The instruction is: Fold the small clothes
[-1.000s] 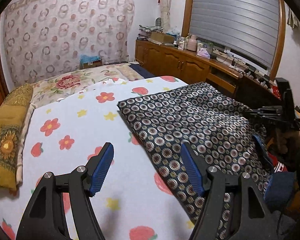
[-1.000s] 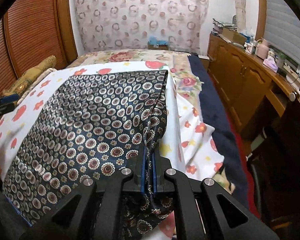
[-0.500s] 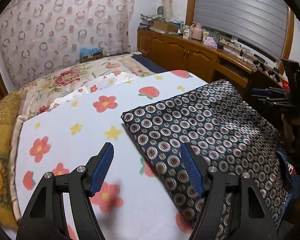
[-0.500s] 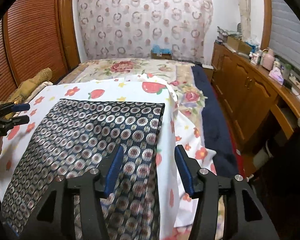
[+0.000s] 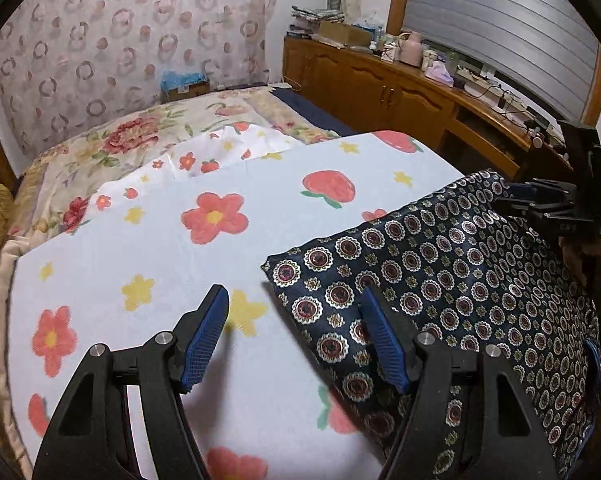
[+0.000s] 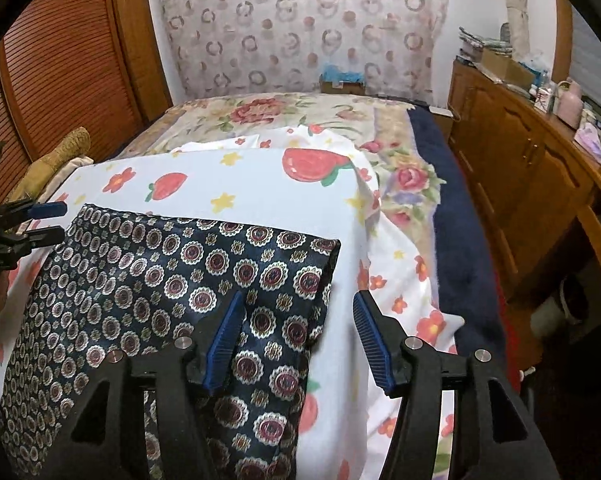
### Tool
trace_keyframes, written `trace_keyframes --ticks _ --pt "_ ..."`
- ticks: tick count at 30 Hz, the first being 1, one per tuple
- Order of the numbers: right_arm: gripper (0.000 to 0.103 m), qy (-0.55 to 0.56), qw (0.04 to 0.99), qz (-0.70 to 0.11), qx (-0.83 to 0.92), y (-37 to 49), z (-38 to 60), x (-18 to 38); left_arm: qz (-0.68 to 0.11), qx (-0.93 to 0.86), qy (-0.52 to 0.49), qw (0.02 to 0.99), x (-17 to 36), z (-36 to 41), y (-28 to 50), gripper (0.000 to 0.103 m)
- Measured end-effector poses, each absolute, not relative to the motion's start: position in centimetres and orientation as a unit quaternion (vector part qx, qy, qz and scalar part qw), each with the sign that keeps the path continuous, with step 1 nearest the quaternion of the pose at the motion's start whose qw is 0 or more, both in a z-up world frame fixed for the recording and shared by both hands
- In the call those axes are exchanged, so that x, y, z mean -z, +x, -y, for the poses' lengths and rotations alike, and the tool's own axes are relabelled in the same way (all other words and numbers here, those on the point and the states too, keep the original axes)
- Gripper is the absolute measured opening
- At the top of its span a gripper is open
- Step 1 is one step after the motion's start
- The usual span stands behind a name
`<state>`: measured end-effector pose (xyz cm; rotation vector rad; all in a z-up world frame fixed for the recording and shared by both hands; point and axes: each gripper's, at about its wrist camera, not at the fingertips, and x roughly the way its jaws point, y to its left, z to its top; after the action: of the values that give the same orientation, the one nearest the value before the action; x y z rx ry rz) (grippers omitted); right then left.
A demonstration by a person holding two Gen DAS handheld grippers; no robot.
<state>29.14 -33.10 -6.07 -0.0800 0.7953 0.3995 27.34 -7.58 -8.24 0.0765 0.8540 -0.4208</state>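
Two views. Left wrist view: the left tool (image 5: 294,334) hangs with jaws apart and nothing between them, straddling the near left corner of the dark patterned cloth (image 5: 460,280), which lies flat on the flower-print sheet (image 5: 180,248) of the bed; the right tool (image 5: 540,200) shows at the cloth's far edge. Right wrist view: the right tool (image 6: 298,340), its jaws just opened, stands empty over the cloth's (image 6: 160,280) right corner; the left tool (image 6: 40,222) sits at the left edge
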Motion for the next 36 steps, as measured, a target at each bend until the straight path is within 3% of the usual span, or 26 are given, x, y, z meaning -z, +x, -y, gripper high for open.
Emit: trace_keyframes --ticks 2,7,17,18,19,20,21,23,24,25,29,36 --pt "0.059 -0.038 0.900 -0.387 -0.198 29.6 33.0 6.1 -0.415 0.210 0.038 0.884 8.5 7.8 27.6 0.069" --pt "0.059 -0.040 0.895 -0.392 -0.211 30.0 32.7 6.1 -0.427 0.232 0.045 0.873 8.8 8.5 28.0 0.052" --pt "0.058 -0.068 0.886 -0.402 -0.222 30.3 31.5 5.9 -0.424 0.231 0.047 0.874 9.0 8.9 28.3 0.052" --pt "0.055 -0.066 0.886 -0.400 -0.224 30.3 31.6 5.9 -0.423 0.233 0.048 0.874 9.0 9.0 28.3 0.050" --pt "0.044 -0.062 0.886 -0.399 -0.229 30.2 31.7 5.9 -0.422 0.238 0.045 0.873 9.0 9.0 28.3 0.039" --pt "0.026 -0.054 0.884 -0.398 -0.239 30.0 31.7 5.8 -0.424 0.240 0.039 0.872 8.9 8.9 28.4 0.035" --pt "0.018 -0.043 0.881 -0.400 -0.248 29.8 31.8 5.8 -0.425 0.241 0.034 0.872 8.9 8.8 28.6 0.032" --pt "0.011 -0.038 0.886 -0.392 -0.246 29.1 31.7 5.6 -0.426 0.245 0.030 0.870 9.0 8.5 28.6 0.018" --pt "0.011 -0.043 0.890 -0.384 -0.243 28.6 31.5 5.3 -0.427 0.243 0.028 0.871 9.0 8.4 28.6 0.007" --pt "0.010 -0.045 0.895 -0.373 -0.240 28.0 31.5 4.9 -0.427 0.246 0.024 0.870 8.8 8.3 28.5 0.004" --pt "0.009 -0.032 0.919 -0.311 -0.241 24.8 31.8 1.4 -0.383 0.247 0.022 0.890 6.1 7.8 26.4 0.004" --pt "0.008 -0.041 0.952 -0.189 -0.239 17.2 31.4 -6.4 -0.249 0.241 0.012 0.938 -4.3 5.3 19.4 0.003"
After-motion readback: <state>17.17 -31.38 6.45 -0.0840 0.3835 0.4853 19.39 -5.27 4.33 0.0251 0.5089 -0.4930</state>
